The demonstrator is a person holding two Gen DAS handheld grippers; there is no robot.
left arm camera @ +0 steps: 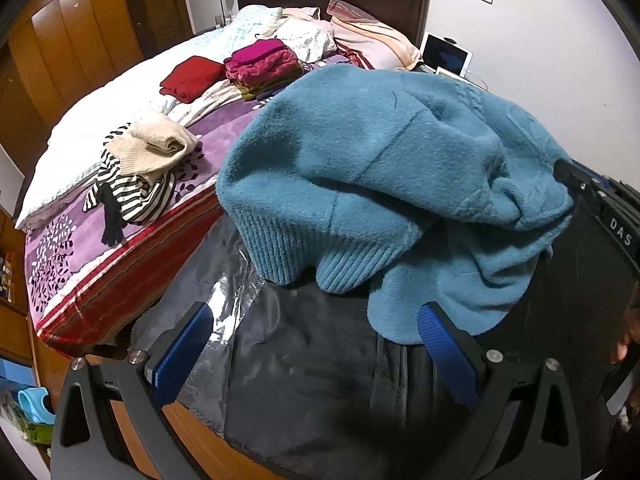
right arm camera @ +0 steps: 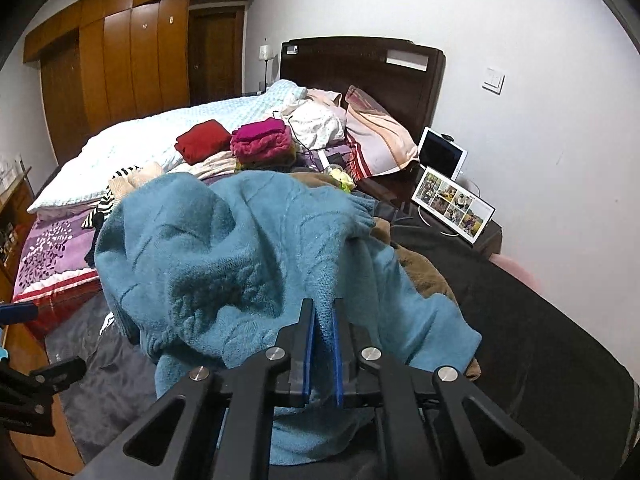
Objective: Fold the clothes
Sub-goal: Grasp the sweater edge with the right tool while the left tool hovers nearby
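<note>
- I am pinching the teal sweater (right arm camera: pixel 224 256) in my right gripper (right arm camera: pixel 323 320), jaws clamped on its fabric, bunched above the dark cover.
- My left gripper (left arm camera: pixel 316 344) is hanging wide and empty.
- Folded stacks (left arm camera: pixel 260 66) are sitting on the bed (left arm camera: pixel 80 264); the striped pile (left arm camera: pixel 136 184) is waiting.

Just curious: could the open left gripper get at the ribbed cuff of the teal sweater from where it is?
Probably yes. The left gripper is open and empty, and the ribbed cuff of the teal sweater hangs just ahead with nothing between them.

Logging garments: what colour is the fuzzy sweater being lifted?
Teal fuzzy knit sweater; left wrist view shows it best.
</note>
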